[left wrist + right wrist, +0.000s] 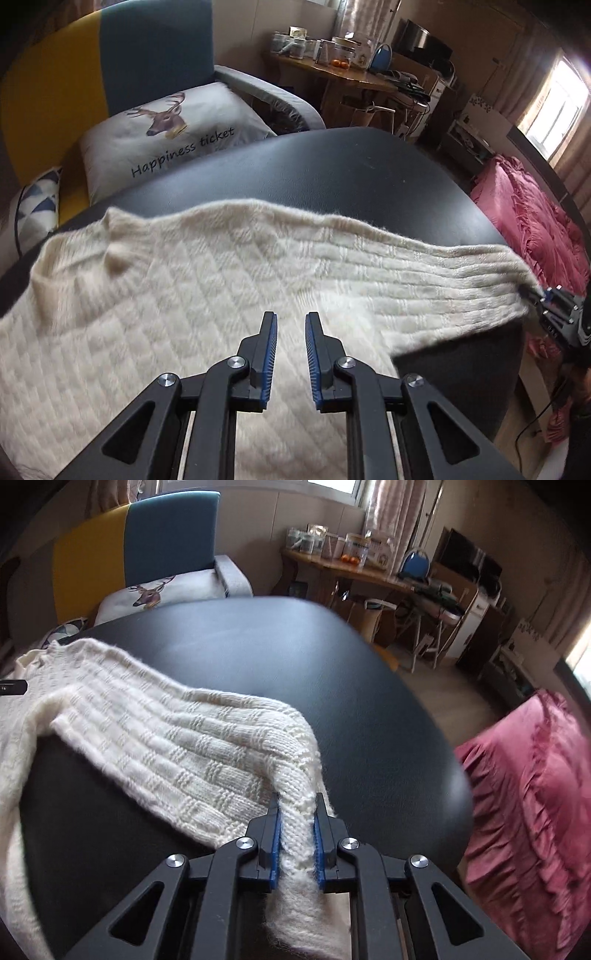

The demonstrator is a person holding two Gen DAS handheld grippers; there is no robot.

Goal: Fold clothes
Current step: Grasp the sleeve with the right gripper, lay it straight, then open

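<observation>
Left wrist view: the left gripper (290,317) sits at the lower centre of the frame, its 2 blue-padded fingers (272,354) parted by a narrow gap with nothing between them, released and poised over the body of the cream sweater (166,288). The sweater covers the lower left and middle of the frame, spread flat on the black desk (332,170), with its collar at the upper left of the fabric. From the body, 1 sleeve (424,273) runs out to the right, its long axis almost level across the picture, ending at the right edge where the right gripper (535,295) pinches the cuff.

Right wrist view: at the far left edge a dark tip of the left gripper (13,686) shows beside the sweater body (14,738). The sleeve (192,738) stretches from the upper left diagonally down to the lower centre, lying on the desk (332,672). There the right gripper (297,799) has its fingers (275,842) clenched on the cuff, the knit bunched between the blue pads and a fringe of wool poking out behind them toward the bottom of the frame. At the right edge lies a pink ruffled blanket (535,794), well apart from the sweater.
</observation>
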